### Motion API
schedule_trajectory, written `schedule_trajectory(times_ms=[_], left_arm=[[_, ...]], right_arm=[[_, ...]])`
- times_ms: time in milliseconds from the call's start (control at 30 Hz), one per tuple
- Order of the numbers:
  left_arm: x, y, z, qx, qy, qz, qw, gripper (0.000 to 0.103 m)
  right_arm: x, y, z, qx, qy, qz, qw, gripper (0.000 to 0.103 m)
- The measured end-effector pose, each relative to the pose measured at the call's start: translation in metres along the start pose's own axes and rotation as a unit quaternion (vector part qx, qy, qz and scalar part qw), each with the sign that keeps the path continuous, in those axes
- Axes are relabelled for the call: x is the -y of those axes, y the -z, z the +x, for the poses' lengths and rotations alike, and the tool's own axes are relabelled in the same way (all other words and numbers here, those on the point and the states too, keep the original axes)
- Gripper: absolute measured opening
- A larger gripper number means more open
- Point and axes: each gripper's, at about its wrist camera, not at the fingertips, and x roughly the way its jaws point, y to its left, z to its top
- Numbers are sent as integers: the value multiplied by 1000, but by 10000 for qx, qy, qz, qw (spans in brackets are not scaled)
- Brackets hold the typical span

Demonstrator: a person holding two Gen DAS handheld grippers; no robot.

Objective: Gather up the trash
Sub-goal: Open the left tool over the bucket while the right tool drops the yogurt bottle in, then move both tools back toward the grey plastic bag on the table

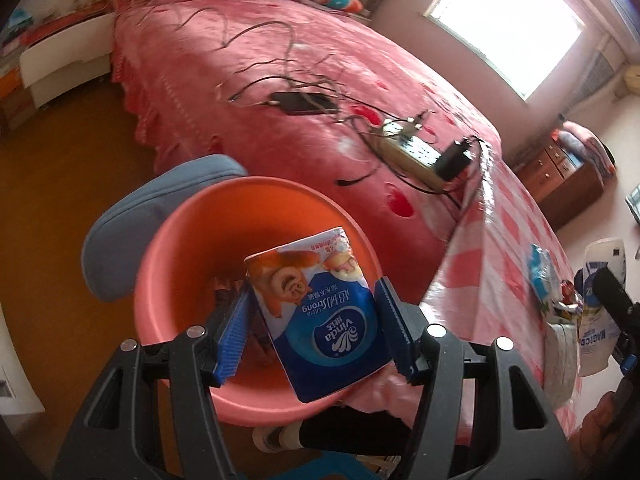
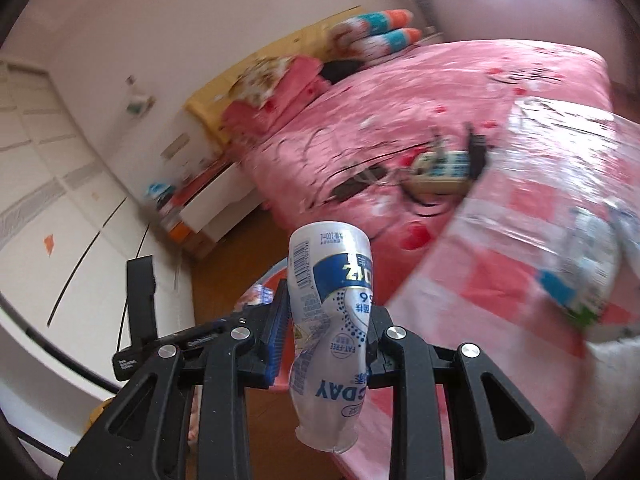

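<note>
The tissue pack (image 1: pixel 326 312), blue and white with a cartoon print, sits between the blue pads of the left claw (image 1: pixel 316 330), directly over the open mouth of the pink bin (image 1: pixel 172 264). The left pad lies against the pack's edge, while a thin gap shows at the right pad, so I cannot tell whether the grip is firm. The bin stands on the wooden floor just beside the bed (image 1: pixel 248 80), with a blue cushion (image 1: pixel 132 220) behind its rim.

The right claw (image 2: pixel 326 334) is closed on a crushed white plastic bottle (image 2: pixel 330 312) with blue lettering, squeezing its middle, the base pointing away from the camera. The bottle is held in the air above the bed's edge.

On the bed's pink cover lie a black phone (image 1: pixel 304 103), tangled cables, and a power strip (image 1: pixel 416 152) with a black adapter plugged in.
</note>
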Motion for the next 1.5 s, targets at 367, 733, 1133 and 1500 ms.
schedule_trajectory(times_ms=[367, 733, 1133, 1500], left_arm=[[-43, -1, 6, 174, -386, -511, 9978, 80], [-31, 3, -2, 438, -549, -169, 9974, 83], [38, 15, -6, 229, 213, 313, 9990, 84], [107, 35, -9, 90, 544, 873, 9947, 84]], right_arm=[[-43, -8, 91, -591, -247, -271, 9976, 75], [-15, 7, 49, -162, 588, -55, 9981, 89], [23, 27, -26, 439, 1702, -30, 9844, 95], [53, 44, -91, 984, 2253, 134, 9692, 95]])
